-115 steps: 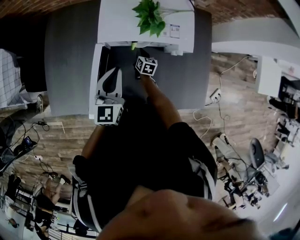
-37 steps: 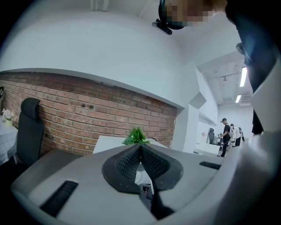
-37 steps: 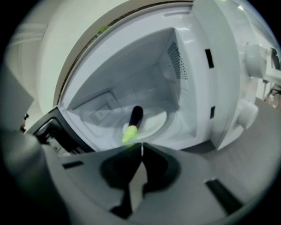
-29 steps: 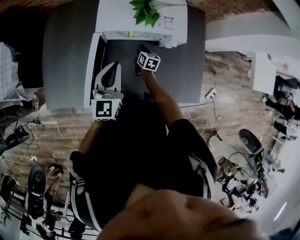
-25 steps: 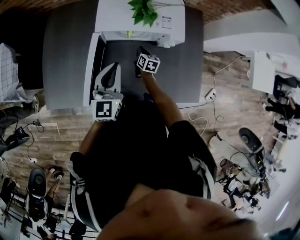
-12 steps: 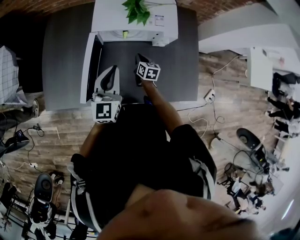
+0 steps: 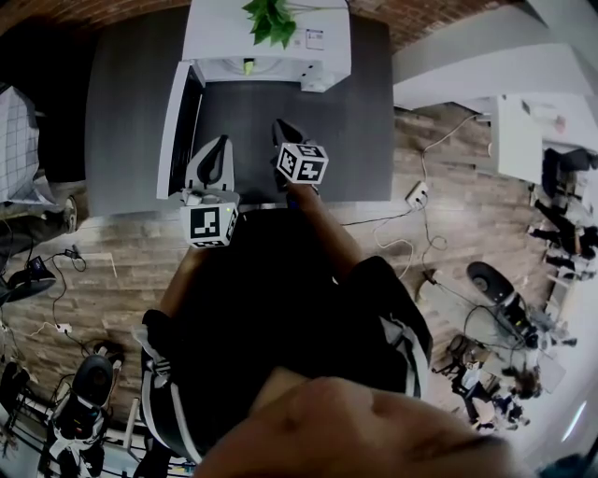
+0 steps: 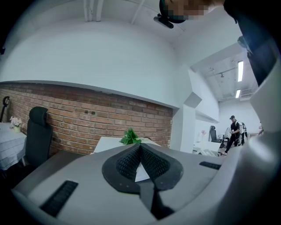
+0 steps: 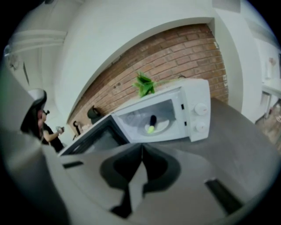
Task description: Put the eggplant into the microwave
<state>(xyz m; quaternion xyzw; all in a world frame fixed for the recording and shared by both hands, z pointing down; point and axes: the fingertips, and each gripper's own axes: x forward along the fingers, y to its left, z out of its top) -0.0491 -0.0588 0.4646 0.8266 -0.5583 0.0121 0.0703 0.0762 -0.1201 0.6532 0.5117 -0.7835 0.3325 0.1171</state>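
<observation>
The dark eggplant (image 9: 152, 122) with a green stem end lies on the plate inside the white microwave (image 9: 197, 103), whose door (image 9: 94, 138) hangs open to the left. From above, the microwave (image 7: 266, 42) stands at the far edge of the grey table, and only the eggplant's green tip (image 7: 248, 66) shows. My right gripper (image 9: 141, 147) is shut and empty, held back from the oven over the table; in the head view the right gripper (image 7: 283, 131) points at the microwave. My left gripper (image 8: 140, 146) is shut with nothing in it, and the left gripper (image 7: 213, 154) hovers beside the open door (image 7: 179, 126).
A green leafy plant (image 7: 271, 19) sits on top of the microwave. A brick wall (image 8: 88, 121) runs behind the table (image 7: 360, 121). A power strip and cables (image 7: 414, 194) lie on the wooden floor at the right. People stand far off at the right.
My right gripper has drawn back from the microwave toward the table's near edge and risen. The left gripper has slid back a little along the door. Both stay shut.
</observation>
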